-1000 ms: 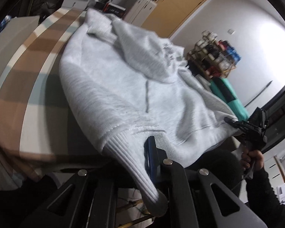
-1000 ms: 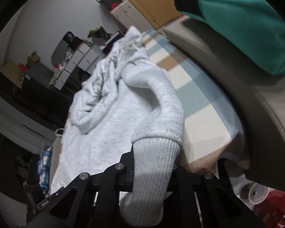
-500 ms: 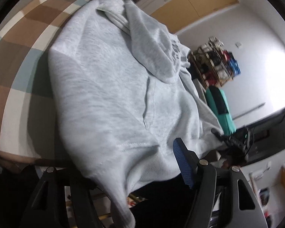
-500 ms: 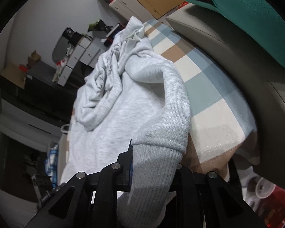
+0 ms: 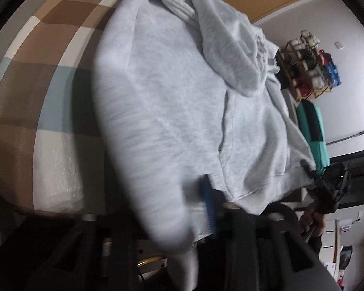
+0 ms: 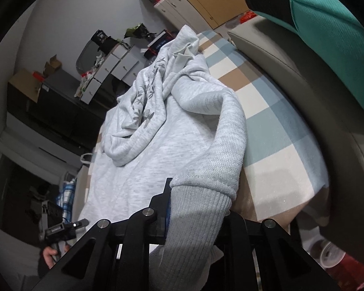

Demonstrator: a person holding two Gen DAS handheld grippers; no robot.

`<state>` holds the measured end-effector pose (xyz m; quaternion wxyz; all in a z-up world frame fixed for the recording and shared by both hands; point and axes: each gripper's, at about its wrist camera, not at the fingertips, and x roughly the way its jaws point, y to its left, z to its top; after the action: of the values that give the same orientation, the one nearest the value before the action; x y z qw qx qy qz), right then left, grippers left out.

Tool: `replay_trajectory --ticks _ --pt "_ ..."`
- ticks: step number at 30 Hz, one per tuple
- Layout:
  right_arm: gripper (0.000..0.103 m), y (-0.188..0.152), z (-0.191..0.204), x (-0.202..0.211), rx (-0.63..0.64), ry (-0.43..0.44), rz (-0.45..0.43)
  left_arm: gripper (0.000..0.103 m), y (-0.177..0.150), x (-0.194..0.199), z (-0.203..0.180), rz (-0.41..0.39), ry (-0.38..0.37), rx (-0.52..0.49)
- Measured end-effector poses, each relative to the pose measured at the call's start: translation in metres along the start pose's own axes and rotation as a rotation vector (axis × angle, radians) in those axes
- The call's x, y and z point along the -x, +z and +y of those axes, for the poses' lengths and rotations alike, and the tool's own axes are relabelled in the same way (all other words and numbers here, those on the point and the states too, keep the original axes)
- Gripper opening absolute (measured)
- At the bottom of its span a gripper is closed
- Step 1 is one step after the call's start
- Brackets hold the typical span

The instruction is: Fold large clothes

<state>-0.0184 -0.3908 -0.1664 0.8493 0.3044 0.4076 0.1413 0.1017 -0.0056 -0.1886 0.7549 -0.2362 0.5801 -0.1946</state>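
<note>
A light grey hoodie [image 5: 182, 97] lies spread on a checked blanket [image 5: 48, 72], its hood bunched at the far end. One sleeve [image 5: 157, 194] runs down, blurred, into my left gripper [image 5: 182, 213]. Its jaws are closing on the sleeve, and the blue pad [image 5: 208, 206] lies against the fabric. In the right wrist view the other sleeve arches up off the hoodie [image 6: 145, 157], and my right gripper [image 6: 196, 203] is shut on its ribbed cuff [image 6: 196, 223]. Each gripper shows small in the other view: the right gripper [image 5: 327, 186], the left gripper [image 6: 68, 228], each in a hand.
A grey padded edge [image 6: 291, 84] and a teal cushion [image 6: 327, 36] border the blanket on the right. White drawers [image 6: 114, 65] and dark cabinets stand behind. A wooden rack [image 5: 310, 65] stands by the wall. A red cup [image 6: 339, 262] sits on the floor.
My left gripper let go of the ribbed cuff, opened wide, shifted along the sleeve and closed on it again. The right gripper kept its hold on the other cuff.
</note>
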Motion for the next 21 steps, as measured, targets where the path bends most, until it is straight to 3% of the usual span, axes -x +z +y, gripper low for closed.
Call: replay_trajectory --ticks 5,8,13,16,19,21 --pt "0.014 0.006 0.011 0.009 0.031 0.018 -0.029 0.017 -0.007 0.005 0.001 -0.01 0.007 0.003" --pt "0.014 0.008 0.027 0.019 0.087 0.034 -0.052 0.032 -0.011 0.002 0.002 -0.005 0.028 0.014" --pt "0.016 0.006 0.015 0.004 0.07 -0.079 0.054 0.037 -0.018 0.001 -0.003 0.005 0.024 -0.025" --pt "0.016 0.004 0.005 0.006 0.046 -0.117 0.057 0.037 -0.024 0.002 -0.007 0.002 0.039 -0.064" --pt "0.014 0.001 0.004 0.011 0.084 -0.168 0.054 0.016 -0.028 -0.002 -0.012 -0.012 0.089 -0.091" --pt "0.013 -0.003 0.005 0.013 0.116 -0.19 0.042 0.016 -0.028 -0.003 -0.013 -0.022 0.093 -0.09"
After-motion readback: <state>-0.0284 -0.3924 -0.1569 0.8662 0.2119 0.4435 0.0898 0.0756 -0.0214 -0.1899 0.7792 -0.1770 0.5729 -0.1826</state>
